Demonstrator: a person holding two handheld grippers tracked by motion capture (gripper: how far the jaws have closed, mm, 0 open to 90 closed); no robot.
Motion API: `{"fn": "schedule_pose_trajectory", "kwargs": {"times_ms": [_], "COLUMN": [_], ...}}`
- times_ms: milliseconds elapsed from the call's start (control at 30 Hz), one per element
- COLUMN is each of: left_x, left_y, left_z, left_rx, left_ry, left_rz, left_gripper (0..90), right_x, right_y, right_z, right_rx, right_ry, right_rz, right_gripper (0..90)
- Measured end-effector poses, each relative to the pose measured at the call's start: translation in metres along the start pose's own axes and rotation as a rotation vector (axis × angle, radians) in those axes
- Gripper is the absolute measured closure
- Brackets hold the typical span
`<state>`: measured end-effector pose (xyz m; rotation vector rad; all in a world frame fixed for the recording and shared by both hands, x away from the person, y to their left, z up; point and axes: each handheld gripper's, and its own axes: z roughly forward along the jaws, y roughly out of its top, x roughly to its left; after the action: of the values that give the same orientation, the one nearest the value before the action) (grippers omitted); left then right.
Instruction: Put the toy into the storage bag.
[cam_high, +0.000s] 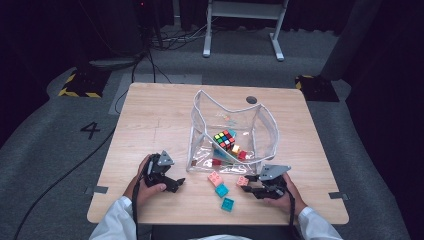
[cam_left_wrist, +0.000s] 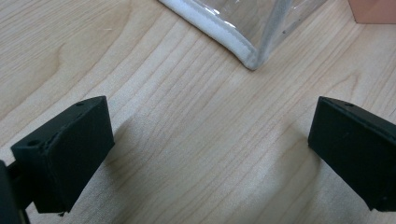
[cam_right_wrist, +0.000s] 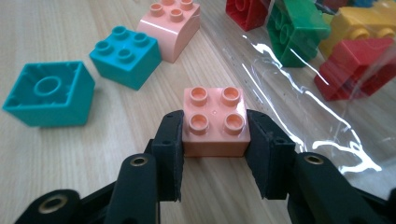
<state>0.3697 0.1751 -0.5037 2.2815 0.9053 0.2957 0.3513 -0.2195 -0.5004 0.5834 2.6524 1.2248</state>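
A small pink four-stud brick (cam_right_wrist: 215, 122) sits on the wooden table (cam_high: 160, 115) with my right gripper (cam_right_wrist: 215, 140) shut on it, a pad pressed on each side. From above, that brick (cam_high: 242, 181) lies just in front of the clear plastic bag (cam_high: 200, 127), at the tip of the right gripper (cam_high: 248, 186). The bag holds a colour cube (cam_high: 224, 140) and several bricks. My left gripper (cam_high: 177, 184) rests at the table's front left. Its jaws stand wide open over bare wood (cam_left_wrist: 210, 140), with nothing between them and the bag's white-trimmed corner (cam_left_wrist: 247, 56) just ahead.
Loose on the table are a curved pink brick (cam_right_wrist: 170, 23), a teal brick (cam_right_wrist: 125, 56) and an overturned teal brick (cam_right_wrist: 49, 93). Red (cam_right_wrist: 350, 65), green (cam_right_wrist: 299, 28) and yellow (cam_right_wrist: 369, 21) bricks lie inside the bag. A dark round hole (cam_high: 251, 100) marks the table's far side.
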Motion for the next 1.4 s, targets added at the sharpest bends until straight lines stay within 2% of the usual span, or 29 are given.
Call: {"fn": "schedule_pose_trajectory", "kwargs": {"times_ms": [33,133,300,367,533,700,933,1067,1133,1233,1300,1400], "left_x": [0.000,0.000,0.000,0.000,0.000,0.000,0.000,0.000,0.000,0.000,0.000,0.000], "left_y": [0.000,0.000,0.000,0.000,0.000,0.000,0.000,0.000,0.000,0.000,0.000,0.000], "left_z": [0.000,0.000,0.000,0.000,0.000,0.000,0.000,0.000,0.000,0.000,0.000,0.000], "left_rx": [0.000,0.000,0.000,0.000,0.000,0.000,0.000,0.000,0.000,0.000,0.000,0.000], "left_ry": [0.000,0.000,0.000,0.000,0.000,0.000,-0.001,-0.002,-0.003,-0.004,-0.004,-0.004], "left_rz": [0.000,0.000,0.000,0.000,0.000,0.000,0.000,0.000,0.000,0.000,0.000,0.000], "left_gripper": [0.3,0.3,0.3,0.3,0.3,0.3,0.2,0.2,0.2,0.1,0.1,0.1], "right_x": [-0.002,-0.007,-0.016,-0.022,-0.039,-0.059,-0.087,-0.099,-0.104,-0.110,-0.113,-0.116], "right_y": [-0.002,-0.008,-0.019,-0.024,-0.030,-0.029,-0.017,-0.005,0.001,0.012,0.020,0.034], "right_z": [-0.002,-0.012,-0.034,-0.044,-0.064,-0.081,-0.102,-0.113,-0.118,-0.122,-0.125,-0.128], "right_rx": [-0.004,-0.011,-0.018,-0.022,-0.045,-0.067,-0.112,-0.138,-0.158,-0.152,-0.164,-0.167], "right_ry": [0.000,-0.001,-0.031,-0.058,-0.101,-0.197,-0.279,-0.308,-0.306,-0.333,-0.329,-0.343], "right_rz": [-0.019,-0.034,-0.015,-0.009,0.052,0.092,0.142,0.150,0.160,0.146,0.148,0.127], "right_gripper": [59.3,59.3,59.3,59.3,59.3,59.3,59.3,59.3,59.3,59.3,59.3,59.3]}}
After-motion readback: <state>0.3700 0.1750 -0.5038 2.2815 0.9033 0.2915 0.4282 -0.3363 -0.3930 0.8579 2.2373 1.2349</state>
